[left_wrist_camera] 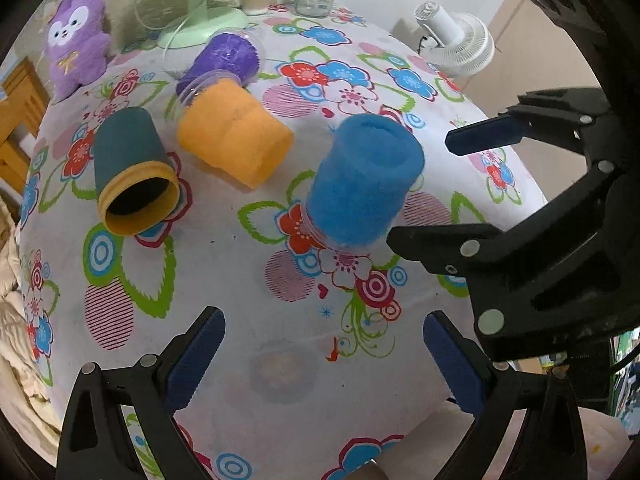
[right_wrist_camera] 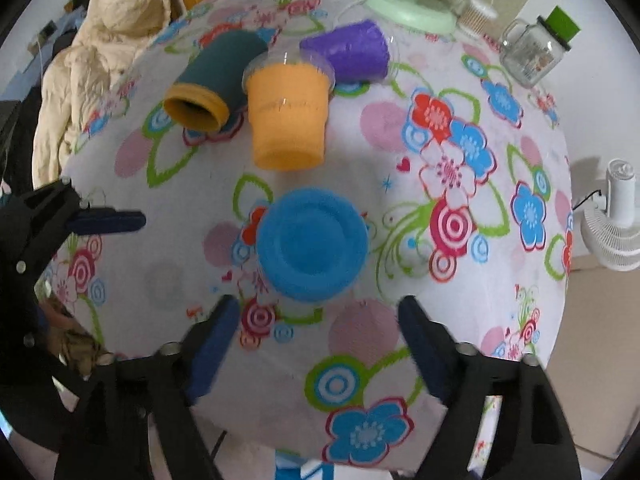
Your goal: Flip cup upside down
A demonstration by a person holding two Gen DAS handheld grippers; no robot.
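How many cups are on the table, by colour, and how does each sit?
Blue cup: 1, standing upside down
Orange cup: 1, on its side
Dark green cup: 1, on its side
Purple cup: 1, on its side
Total: 4

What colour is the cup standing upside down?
Blue cup, clearest in the left wrist view.

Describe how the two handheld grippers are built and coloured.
Both the left gripper and the right gripper have angular matte black plastic frames with cut-out slots and round silver bolt heads at the joints. Each finger carries a long, ridged dark blue pad. No cables, sleeves or markings show.
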